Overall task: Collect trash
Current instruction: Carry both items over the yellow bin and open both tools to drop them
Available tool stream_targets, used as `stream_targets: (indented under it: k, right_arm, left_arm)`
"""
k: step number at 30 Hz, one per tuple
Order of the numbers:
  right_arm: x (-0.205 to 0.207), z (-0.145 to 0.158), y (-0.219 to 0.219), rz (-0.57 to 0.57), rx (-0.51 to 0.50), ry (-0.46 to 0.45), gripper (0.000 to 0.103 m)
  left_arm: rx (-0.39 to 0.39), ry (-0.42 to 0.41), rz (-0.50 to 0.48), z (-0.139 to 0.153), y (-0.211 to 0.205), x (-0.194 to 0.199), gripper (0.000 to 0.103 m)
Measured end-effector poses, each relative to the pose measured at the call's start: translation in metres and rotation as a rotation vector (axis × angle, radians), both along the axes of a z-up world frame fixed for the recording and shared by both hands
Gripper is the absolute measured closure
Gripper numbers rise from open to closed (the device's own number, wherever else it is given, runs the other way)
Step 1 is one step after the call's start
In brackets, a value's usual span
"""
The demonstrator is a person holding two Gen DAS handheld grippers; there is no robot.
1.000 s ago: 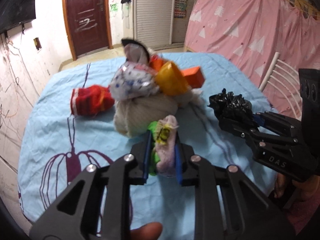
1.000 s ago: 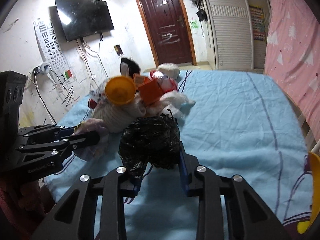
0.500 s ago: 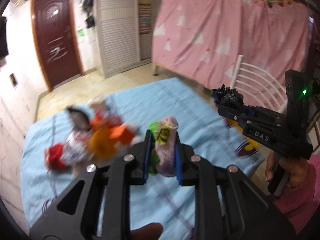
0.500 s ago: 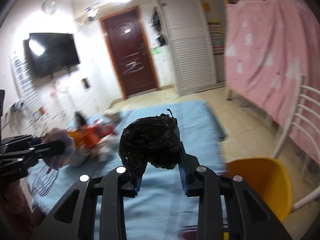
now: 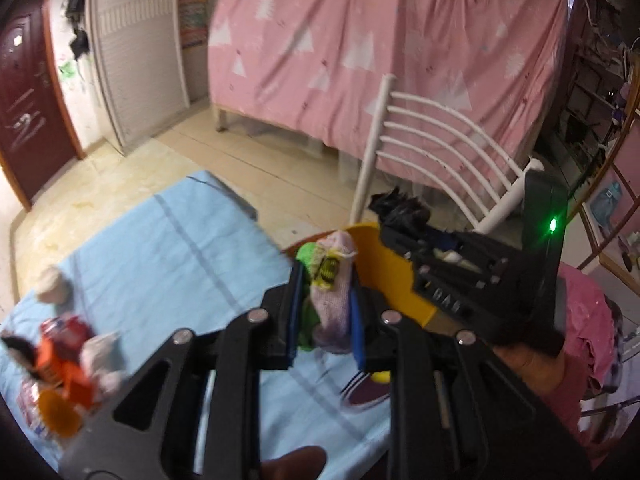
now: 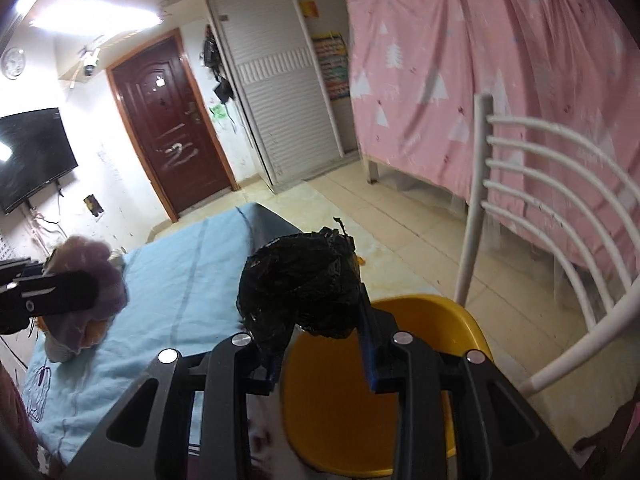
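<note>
My left gripper is shut on a pink and green wad of trash with a yellow label, held above the table's right edge. My right gripper is shut on a crumpled black plastic bag, held over a yellow bin beside the table. In the left wrist view the right gripper with the black bag is just right of my left one, over the yellow bin. The left gripper with its pink wad shows at the left of the right wrist view.
A pile of trash lies on the blue cloth of the table at the left. A white chair stands right of the bin. A pink curtain, a door and tiled floor lie beyond.
Both grippers swung right, away from the trash pile, with their loads. The right gripper now hangs over the yellow bin and the left is close beside it.
</note>
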State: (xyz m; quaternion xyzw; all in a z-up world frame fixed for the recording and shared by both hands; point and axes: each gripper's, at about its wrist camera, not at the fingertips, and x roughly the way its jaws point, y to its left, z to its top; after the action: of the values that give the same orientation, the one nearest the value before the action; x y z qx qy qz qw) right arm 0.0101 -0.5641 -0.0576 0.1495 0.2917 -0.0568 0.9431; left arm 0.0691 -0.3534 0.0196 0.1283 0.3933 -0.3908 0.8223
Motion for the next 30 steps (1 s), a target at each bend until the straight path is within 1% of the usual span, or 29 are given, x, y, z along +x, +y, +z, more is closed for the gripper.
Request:
stream_targets:
  k: [3, 4, 6, 7, 8, 9, 10, 11, 12, 16, 21, 24, 26, 28, 30]
  right_arm:
    - [0.002, -0.017, -0.013, -0.022, 0.013, 0.05, 0.075]
    - [0.003, -0.022, -0.018, -0.031, 0.019, 0.058, 0.071]
    - [0.005, -0.024, -0.021, -0.044, 0.036, 0.071, 0.06]
    - [0.005, -0.028, -0.025, -0.053, 0.043, 0.08, 0.051]
    - [0.004, -0.03, -0.029, -0.062, 0.048, 0.083, 0.044]
    - [0.004, -0.032, -0.035, -0.071, 0.056, 0.08, 0.043]
    - [0.004, -0.031, -0.036, -0.075, 0.062, 0.079, 0.042]
    - [0.002, -0.031, -0.038, -0.079, 0.066, 0.078, 0.042]
    - [0.001, -0.031, -0.04, -0.084, 0.068, 0.077, 0.042]
    - [-0.001, -0.034, -0.053, -0.112, 0.09, 0.074, 0.041]
    - [-0.003, -0.03, -0.056, -0.111, 0.102, 0.057, 0.041]
    - [-0.003, -0.023, -0.044, -0.095, 0.083, 0.047, 0.039]
    - [-0.003, -0.017, -0.033, -0.077, 0.062, 0.037, 0.036]
    - [-0.003, -0.011, -0.023, -0.061, 0.053, 0.025, 0.031]
    - [-0.001, -0.003, -0.012, -0.043, 0.04, 0.017, 0.031]
  left_arm:
    - [0.007, 0.062, -0.016, -0.01, -0.028, 0.013, 0.084]
    - [0.014, 0.074, -0.02, -0.013, -0.039, 0.017, 0.084]
    - [0.025, 0.1, -0.022, -0.02, -0.055, 0.025, 0.084]
    - [0.032, 0.112, -0.021, -0.024, -0.064, 0.029, 0.084]
    - [0.039, 0.123, -0.016, -0.027, -0.072, 0.033, 0.079]
    - [0.039, 0.135, -0.015, -0.027, -0.071, 0.034, 0.074]
    - [0.041, 0.147, -0.011, -0.03, -0.075, 0.037, 0.07]
    - [0.043, 0.156, -0.006, -0.032, -0.08, 0.039, 0.062]
    - [0.04, 0.162, -0.005, -0.033, -0.082, 0.041, 0.058]
    - [0.045, 0.159, -0.003, -0.035, -0.086, 0.04, 0.058]
    - [0.037, 0.156, 0.003, -0.034, -0.075, 0.037, 0.058]
    - [0.027, 0.156, 0.013, -0.031, -0.066, 0.037, 0.058]
    - [0.011, 0.156, 0.022, -0.026, -0.055, 0.036, 0.058]
    - [-0.004, 0.136, 0.029, -0.018, -0.043, 0.034, 0.058]
    - [-0.024, 0.119, 0.046, -0.008, -0.025, 0.033, 0.058]
